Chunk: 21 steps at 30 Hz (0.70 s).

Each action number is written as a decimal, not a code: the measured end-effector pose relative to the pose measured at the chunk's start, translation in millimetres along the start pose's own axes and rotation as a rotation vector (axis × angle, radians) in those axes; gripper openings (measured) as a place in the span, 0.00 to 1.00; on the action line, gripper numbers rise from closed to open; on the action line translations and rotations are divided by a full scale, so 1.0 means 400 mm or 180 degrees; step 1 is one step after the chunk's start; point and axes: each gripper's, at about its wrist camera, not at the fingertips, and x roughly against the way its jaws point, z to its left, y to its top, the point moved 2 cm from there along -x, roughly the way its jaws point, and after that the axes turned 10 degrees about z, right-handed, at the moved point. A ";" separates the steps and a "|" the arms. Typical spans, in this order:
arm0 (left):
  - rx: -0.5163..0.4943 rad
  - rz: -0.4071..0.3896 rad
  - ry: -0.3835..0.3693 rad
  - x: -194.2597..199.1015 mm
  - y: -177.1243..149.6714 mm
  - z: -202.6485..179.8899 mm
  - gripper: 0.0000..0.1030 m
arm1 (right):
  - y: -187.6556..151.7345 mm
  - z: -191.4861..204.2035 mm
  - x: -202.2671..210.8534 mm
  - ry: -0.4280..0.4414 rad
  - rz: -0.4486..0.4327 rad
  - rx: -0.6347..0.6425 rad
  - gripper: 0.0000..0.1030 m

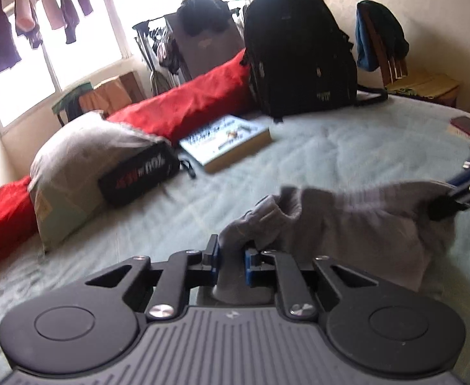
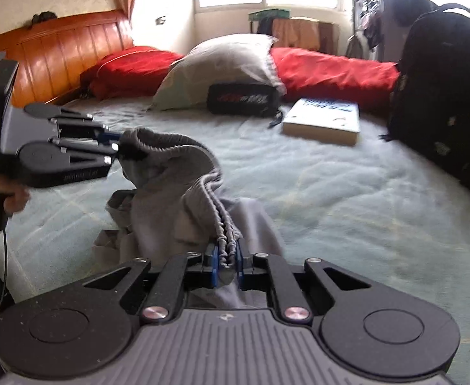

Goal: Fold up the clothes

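Left gripper [image 1: 231, 258] clamped on grey garment [image 1: 331, 221] lifted above the bed [image 1: 331, 147], book [image 1: 226, 142] and backpack [image 1: 299, 54] beyond; right gripper [image 2: 227, 263] clamped on what seems its gathered waistband, cloth trailing onto bedding, pillow [image 2: 222, 64] behind.

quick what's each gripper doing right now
Left gripper: shut on the grey garment.
Right gripper: shut on the same garment's elastic waistband.
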 end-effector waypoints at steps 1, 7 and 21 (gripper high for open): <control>-0.0034 -0.0025 0.0012 0.000 0.017 -0.004 0.10 | -0.005 -0.010 0.014 -0.0024 -0.0017 -0.0019 0.13; -0.0242 -0.0167 -0.0011 -0.028 0.130 -0.064 0.09 | -0.035 -0.070 0.098 -0.0172 -0.0118 -0.0134 0.13; -0.0751 -0.0522 -0.0394 -0.136 0.396 -0.357 0.07 | -0.162 -0.238 0.222 -0.0286 -0.0219 -0.0738 0.13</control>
